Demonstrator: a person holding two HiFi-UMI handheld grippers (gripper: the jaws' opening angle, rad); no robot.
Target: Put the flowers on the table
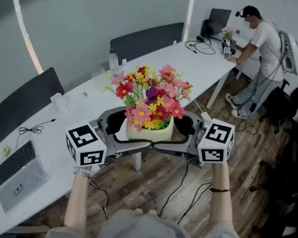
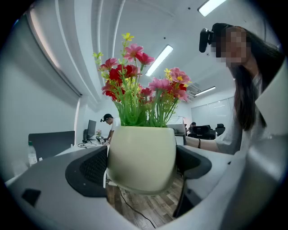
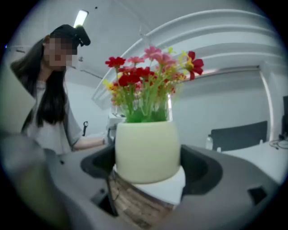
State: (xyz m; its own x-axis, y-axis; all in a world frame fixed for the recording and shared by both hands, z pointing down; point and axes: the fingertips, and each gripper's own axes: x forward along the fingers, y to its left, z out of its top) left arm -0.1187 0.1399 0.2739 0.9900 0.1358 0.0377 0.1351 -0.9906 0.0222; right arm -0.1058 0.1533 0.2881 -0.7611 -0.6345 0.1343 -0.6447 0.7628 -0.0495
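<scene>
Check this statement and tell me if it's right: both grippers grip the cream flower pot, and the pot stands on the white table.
Not quite. The left gripper and the right gripper do grip the cream flower pot, but it does not stand on the white table. It is held up in the air. The left gripper view shows wooden floor under its base.

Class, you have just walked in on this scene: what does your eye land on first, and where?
First, the bright pink, red and yellow flowers in a cream pot, clamped between the left hand-held gripper and right hand-held gripper at the edge of the long white table. Then a person in a white shirt bent over the table's far end.
</scene>
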